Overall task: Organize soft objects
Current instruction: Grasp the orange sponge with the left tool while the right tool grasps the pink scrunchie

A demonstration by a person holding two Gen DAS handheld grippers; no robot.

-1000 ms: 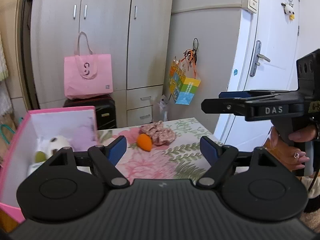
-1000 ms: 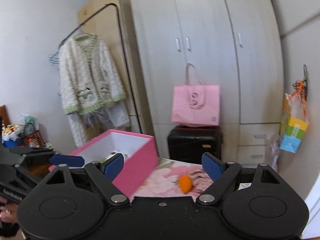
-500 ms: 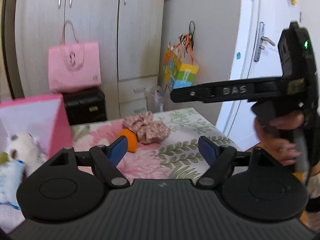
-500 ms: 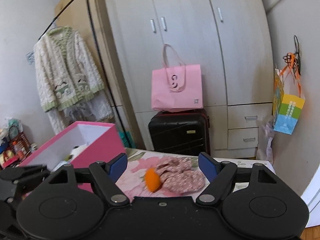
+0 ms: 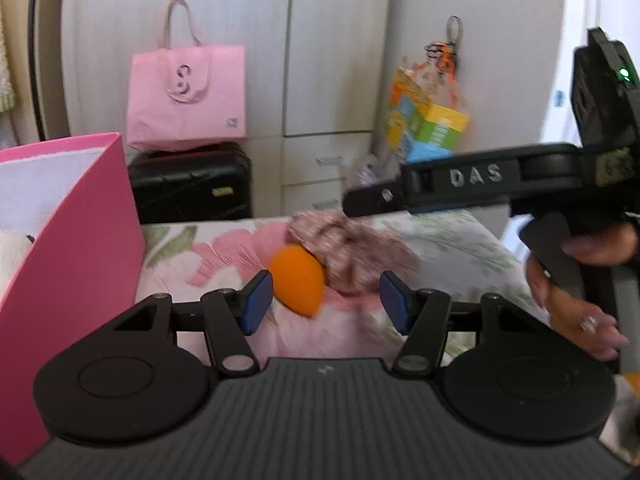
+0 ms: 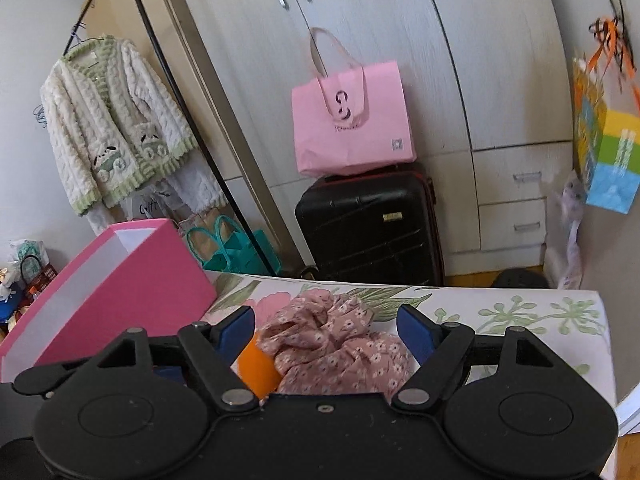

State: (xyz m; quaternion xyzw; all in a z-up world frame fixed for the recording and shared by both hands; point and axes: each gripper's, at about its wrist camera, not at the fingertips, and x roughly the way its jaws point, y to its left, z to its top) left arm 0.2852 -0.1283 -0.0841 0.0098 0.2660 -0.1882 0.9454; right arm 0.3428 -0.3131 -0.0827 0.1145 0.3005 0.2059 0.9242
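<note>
An orange egg-shaped sponge (image 5: 297,285) lies on the floral tablecloth (image 5: 224,256), touching a pink flowered fabric scrunchie (image 5: 352,252). My left gripper (image 5: 326,300) hovers just before the sponge, its jaws closing, its blue fingertips (image 5: 256,300) clear of it. In the right wrist view the scrunchie (image 6: 332,352) and sponge (image 6: 256,368) lie between and just beyond the fingers of my right gripper (image 6: 326,336), which stands open and touches neither. That right gripper also crosses the left wrist view, held by a hand (image 5: 576,280). A pink box (image 6: 116,292) stands at the left with a white plush (image 5: 12,256) inside.
Behind the table stand a black suitcase (image 6: 372,224) with a pink tote bag (image 6: 352,120) on top, and white wardrobes. A clothes rack with a fluffy cardigan (image 6: 112,128) is at the left. A colourful gift bag (image 6: 608,152) hangs at the right. The table's right edge (image 6: 604,344) is near.
Both grippers have come down and forward toward the sponge and scrunchie, which now look larger. The left jaws have narrowed. The pink box has slid toward the left edge in the left wrist view.
</note>
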